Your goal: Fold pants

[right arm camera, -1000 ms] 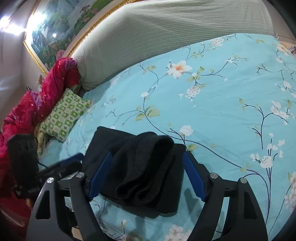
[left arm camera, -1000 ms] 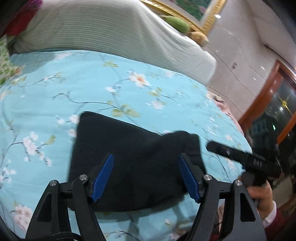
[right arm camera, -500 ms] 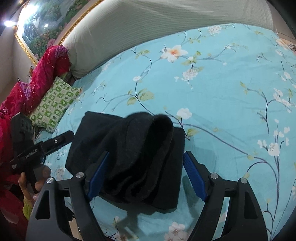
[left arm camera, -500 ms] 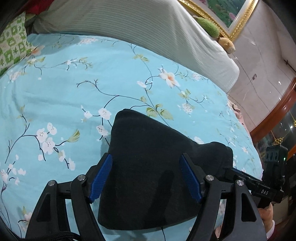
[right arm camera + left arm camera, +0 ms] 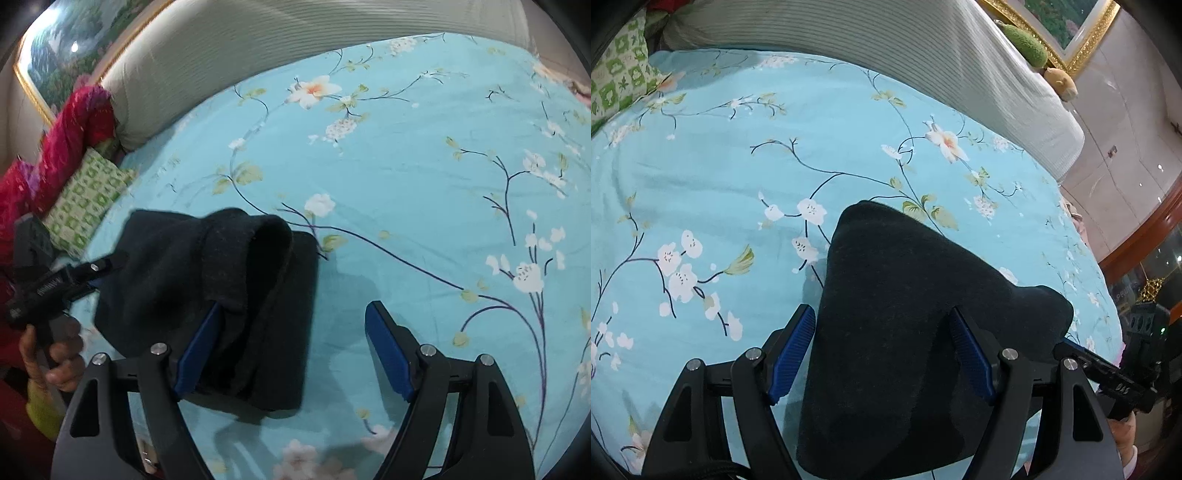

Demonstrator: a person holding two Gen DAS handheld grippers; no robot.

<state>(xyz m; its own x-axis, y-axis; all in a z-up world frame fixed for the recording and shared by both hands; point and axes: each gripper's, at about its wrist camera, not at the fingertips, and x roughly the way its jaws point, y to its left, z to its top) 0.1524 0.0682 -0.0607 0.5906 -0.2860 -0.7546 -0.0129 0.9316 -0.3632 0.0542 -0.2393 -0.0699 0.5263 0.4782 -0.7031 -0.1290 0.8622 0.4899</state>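
The black pants (image 5: 905, 332) lie folded into a thick bundle on the blue floral bedspread (image 5: 738, 166). In the right wrist view the bundle (image 5: 221, 295) shows stacked layers with a rolled top edge. My left gripper (image 5: 882, 350) is open, its blue pads on either side of the bundle's near part. My right gripper (image 5: 291, 350) is open and empty; its left pad is at the bundle's right side, its right pad over bare bedspread. The right gripper also shows at the bundle's right edge in the left wrist view (image 5: 1108, 380), and the left gripper at the bundle's left edge in the right wrist view (image 5: 62, 280).
A beige ribbed headboard (image 5: 886, 48) runs along the far side. A green patterned pillow (image 5: 88, 199) and red fabric (image 5: 66, 136) lie at the bed's left end. A gold-framed painting (image 5: 55, 66) hangs above. Marble wall and wooden door frame (image 5: 1137, 243) stand right of the bed.
Both grippers have shifted: the left one swung left and closer over the bundle, the right one moved right so the bundle sits off its left pad. The pants stay folded.
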